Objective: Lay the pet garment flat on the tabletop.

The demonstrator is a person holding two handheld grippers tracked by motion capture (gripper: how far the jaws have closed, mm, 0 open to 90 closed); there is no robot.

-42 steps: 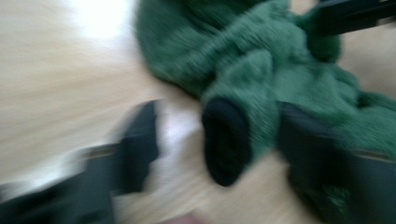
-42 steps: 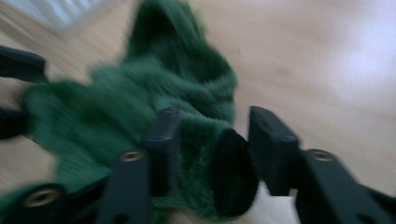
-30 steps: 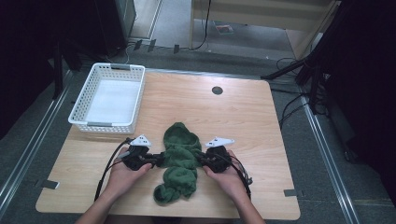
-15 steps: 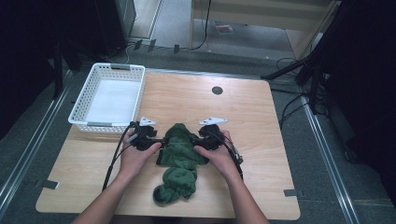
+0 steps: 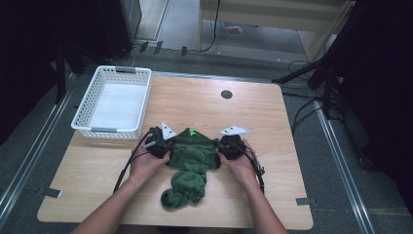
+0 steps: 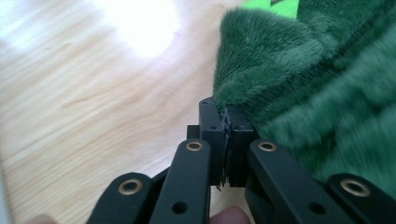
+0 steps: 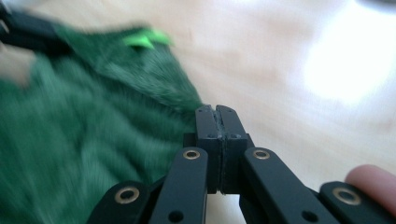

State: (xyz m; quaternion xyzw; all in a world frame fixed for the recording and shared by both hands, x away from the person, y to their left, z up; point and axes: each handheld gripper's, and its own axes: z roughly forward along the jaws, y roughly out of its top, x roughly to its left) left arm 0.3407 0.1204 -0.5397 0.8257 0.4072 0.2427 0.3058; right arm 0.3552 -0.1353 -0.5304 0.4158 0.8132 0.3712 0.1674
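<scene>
A fuzzy dark green cloth (image 5: 192, 153) lies on the wooden table (image 5: 195, 102), its near end bunched toward the person. Its far end is spread wide between my two grippers. My left gripper (image 5: 169, 146) is at the cloth's left corner. In the left gripper view its jaws (image 6: 226, 109) have just closed, and the cloth's corner (image 6: 303, 93) comes out of their tips. My right gripper (image 5: 221, 148) is at the right corner. Its jaws (image 7: 215, 112) have just closed too, with the cloth's edge (image 7: 93, 140) meeting the tips. A bright green tag (image 5: 192, 130) shows at the far edge.
A white plastic basket (image 5: 87, 107) stands at the table's back left, just beyond the left gripper. A round dark hole (image 5: 226, 94) sits in the tabletop farther back. Black cables trail from both grippers along the person's forearms.
Both grippers went from the cloth's middle up to its far end. The jaws closed there, and the far end now lies spread wider between them.
</scene>
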